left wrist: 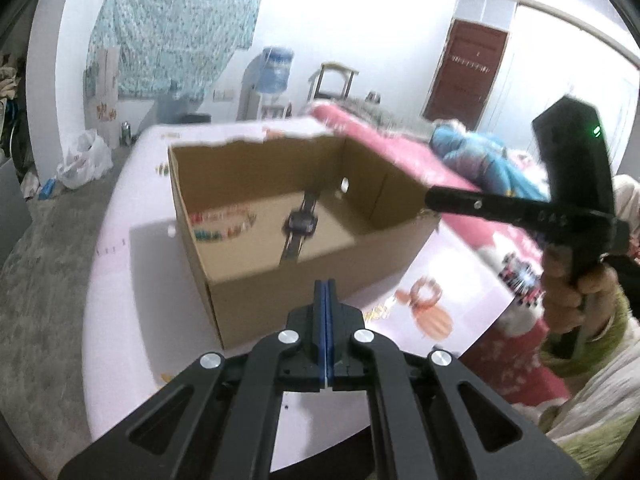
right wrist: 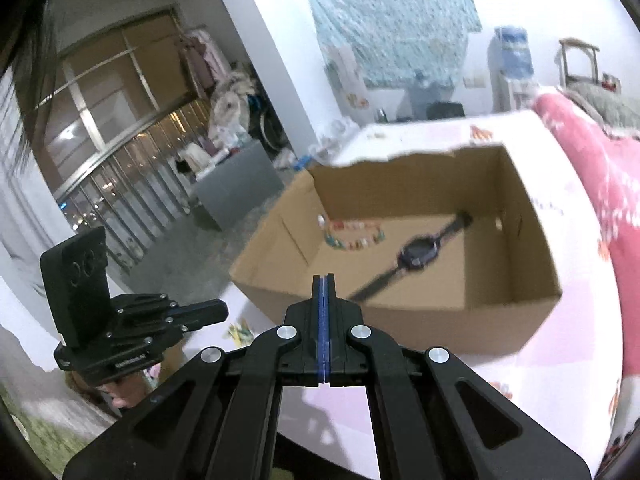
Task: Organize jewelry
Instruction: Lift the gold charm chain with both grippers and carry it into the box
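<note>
While its two blue-lined fingers are pressed flat together with nothing between them, the left gripper (left wrist: 325, 286) hovers just short of the near wall of the cardboard box (left wrist: 280, 280), above the pale printed tablecloth (left wrist: 120, 280) on which the box stands. The right gripper (right wrist: 324, 282) has its fingers pinched together on nothing as well, and it hangs over the near rim of the box from the opposite side. In the left wrist view the right gripper's closed tip lies over the box's right-hand corner, with the person's right hand (left wrist: 568, 284) wrapped around its handle well to the right of the box.

Inside the box, a black wristwatch (right wrist: 418, 258) lies flat on the floor, its strap stretched out straight on both sides of the dial. Just beside the watch, toward the box's left wall, a beaded bracelet (right wrist: 352, 236) of small coloured beads lies on the floor in a loose loop, apart from the watch. A pink blanket (right wrist: 600, 168) lies past the box's right side.
</note>
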`<state>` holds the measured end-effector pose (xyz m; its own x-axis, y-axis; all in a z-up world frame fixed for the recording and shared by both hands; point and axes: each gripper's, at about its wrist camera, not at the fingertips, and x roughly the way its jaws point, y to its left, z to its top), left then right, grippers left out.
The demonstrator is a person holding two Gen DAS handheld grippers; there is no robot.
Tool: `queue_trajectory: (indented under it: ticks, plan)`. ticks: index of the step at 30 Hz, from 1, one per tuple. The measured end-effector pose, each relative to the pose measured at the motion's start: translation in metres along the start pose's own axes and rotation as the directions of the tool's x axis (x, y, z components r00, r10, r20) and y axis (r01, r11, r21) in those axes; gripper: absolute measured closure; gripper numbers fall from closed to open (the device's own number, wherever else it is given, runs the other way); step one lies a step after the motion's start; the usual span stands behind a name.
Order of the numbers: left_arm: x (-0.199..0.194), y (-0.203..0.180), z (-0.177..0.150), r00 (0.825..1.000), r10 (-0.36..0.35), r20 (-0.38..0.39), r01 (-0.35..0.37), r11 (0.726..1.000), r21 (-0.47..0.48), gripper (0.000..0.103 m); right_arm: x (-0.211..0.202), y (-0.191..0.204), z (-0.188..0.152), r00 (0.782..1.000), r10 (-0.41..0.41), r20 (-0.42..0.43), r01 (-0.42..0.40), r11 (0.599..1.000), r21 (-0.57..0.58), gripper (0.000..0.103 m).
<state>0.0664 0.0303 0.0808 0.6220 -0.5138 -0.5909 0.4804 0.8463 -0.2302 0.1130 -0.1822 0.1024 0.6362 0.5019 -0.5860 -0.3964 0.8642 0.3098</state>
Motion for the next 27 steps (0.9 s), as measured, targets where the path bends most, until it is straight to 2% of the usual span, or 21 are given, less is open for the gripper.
queue_trajectory:
  ticks: [2,4,8,10,11,12,15,19,22,25,26,27]
  plan:
    - [-0.007,-0.001,0.008,1.000,-0.003,0.015,0.003,1.000,0.021,0.103,-0.002,0.002,0.007,1.000,0.001,0.019,-0.001,1.000,-0.018,0.103]
    - [-0.006,-0.001,0.009,1.000,-0.005,-0.006,0.005,1.000,0.030,0.103,-0.004,0.005,0.012,0.999,0.007,0.035,-0.006,0.999,-0.032,0.103]
    - [0.013,0.005,-0.010,0.990,-0.052,-0.131,0.045,0.998,-0.049,0.102,-0.002,0.008,0.006,0.999,0.015,0.034,-0.014,1.000,-0.026,0.103]
    - [0.030,0.007,-0.025,0.982,-0.044,-0.184,0.030,0.997,-0.074,0.097,0.003,0.006,-0.004,1.000,0.014,0.016,-0.014,1.000,-0.001,0.103]
    - [0.041,0.008,-0.035,0.977,-0.016,-0.213,0.001,0.997,-0.071,0.095,0.004,0.005,-0.007,1.000,0.016,0.009,-0.016,1.000,0.012,0.103]
    - [0.050,0.008,-0.042,0.972,0.019,-0.232,-0.033,0.998,-0.054,0.092,0.008,0.003,-0.013,1.000,0.017,-0.004,-0.017,0.999,0.032,0.103]
    - [0.077,0.005,-0.060,0.949,0.121,-0.291,-0.116,0.993,0.033,0.090,0.014,-0.003,-0.025,0.999,0.015,-0.032,-0.013,0.997,0.081,0.103]
    - [0.092,0.001,-0.065,0.943,0.133,-0.306,-0.111,0.990,0.088,0.090,0.014,-0.005,-0.035,0.999,0.008,-0.046,-0.002,0.994,0.112,0.103]
    - [0.102,-0.001,-0.067,0.935,0.176,-0.308,-0.138,0.980,0.143,0.090,0.013,-0.006,-0.039,0.999,0.006,-0.046,-0.001,0.993,0.121,0.103]
    - [0.105,-0.007,-0.067,0.935,0.209,-0.286,-0.153,0.966,0.208,0.091,0.012,-0.007,-0.041,0.999,0.010,-0.045,-0.004,0.992,0.127,0.103]
    - [0.105,-0.009,-0.067,0.935,0.214,-0.283,-0.152,0.963,0.223,0.092,0.012,-0.007,-0.041,0.999,0.009,-0.045,-0.004,0.992,0.125,0.103]
    - [0.106,-0.011,-0.067,0.936,0.209,-0.282,-0.145,0.961,0.234,0.100,0.012,-0.008,-0.041,0.999,0.011,-0.044,-0.006,0.992,0.126,0.103]
